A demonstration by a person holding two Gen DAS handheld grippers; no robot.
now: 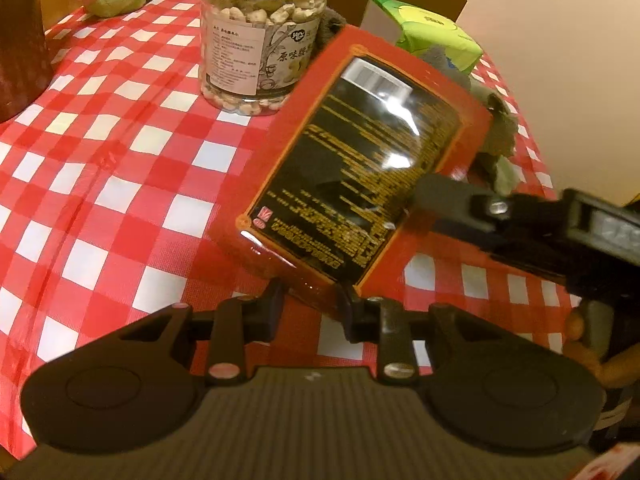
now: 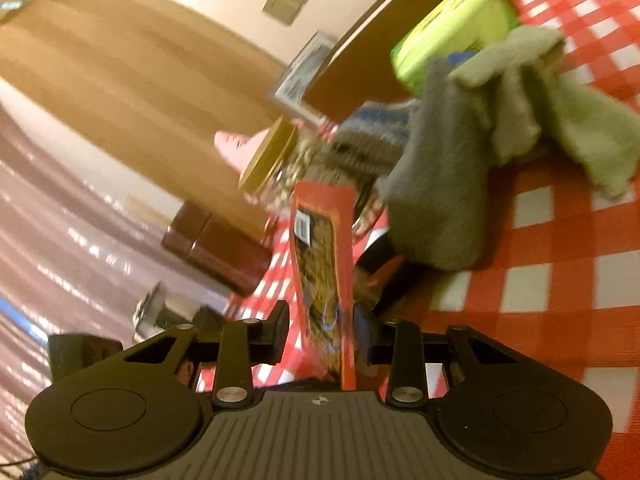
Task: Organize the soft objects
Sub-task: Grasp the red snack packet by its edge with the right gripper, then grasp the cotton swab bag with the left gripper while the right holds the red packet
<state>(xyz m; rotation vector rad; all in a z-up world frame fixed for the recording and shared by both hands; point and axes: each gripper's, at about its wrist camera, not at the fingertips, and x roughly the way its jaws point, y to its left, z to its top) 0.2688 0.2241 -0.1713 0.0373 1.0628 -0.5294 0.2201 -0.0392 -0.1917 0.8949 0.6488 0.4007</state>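
Red-checked tablecloth (image 1: 120, 184) lies under both my claws. My left claw (image 1: 310, 300) and right claw (image 2: 322, 336) are each clenched on the red box (image 1: 360, 168). Grey-green soft cloth (image 2: 480, 140) lies just ahead-right of my right claw; nut jar (image 1: 260, 40) stands beyond my left.

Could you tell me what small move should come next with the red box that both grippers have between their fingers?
Probably set the red box down on a bare patch of the checked tablecloth. It is tilted, lifted off the cloth, with the left gripper at its lower corner and the right gripper around its side edge. It is a stiff carton, and the grey-green soft cloths behind it lie untouched.
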